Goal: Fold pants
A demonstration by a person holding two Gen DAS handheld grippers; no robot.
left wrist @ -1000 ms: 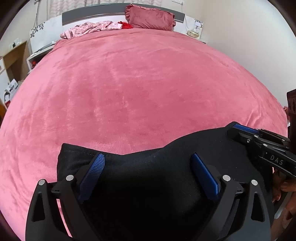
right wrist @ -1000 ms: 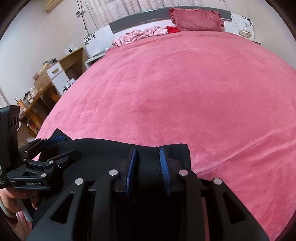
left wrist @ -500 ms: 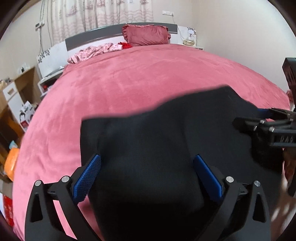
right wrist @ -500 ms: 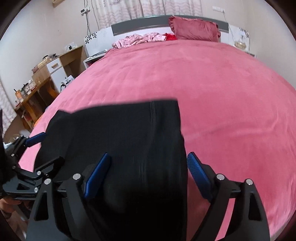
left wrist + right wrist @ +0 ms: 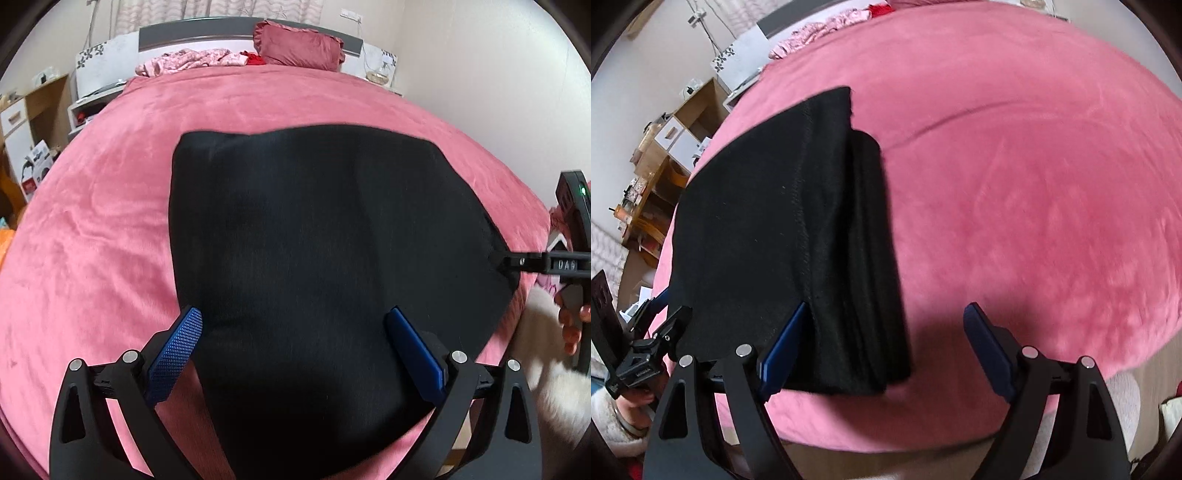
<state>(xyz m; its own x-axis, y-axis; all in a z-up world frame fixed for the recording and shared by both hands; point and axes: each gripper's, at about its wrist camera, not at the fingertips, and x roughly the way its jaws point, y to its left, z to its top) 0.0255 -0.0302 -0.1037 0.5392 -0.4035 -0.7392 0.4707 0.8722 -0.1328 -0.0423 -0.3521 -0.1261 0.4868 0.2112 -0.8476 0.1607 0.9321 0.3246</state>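
Folded black pants (image 5: pixel 783 229) look soft, limp, light; pinch the layered edge at 6 o'clock; left gripper (image 5: pixel 295 354) and right gripper (image 5: pixel 886 343) both spread, released

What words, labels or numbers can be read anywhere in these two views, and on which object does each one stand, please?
"DAS": raised letters on the body of the right gripper, seen side-on in the left wrist view; the last letter is soft.
Lettering on the left gripper, seen in the right wrist view: too small and blurred to read.
Print on the boxes beside the bed: too small to read.
The black pants show no label.
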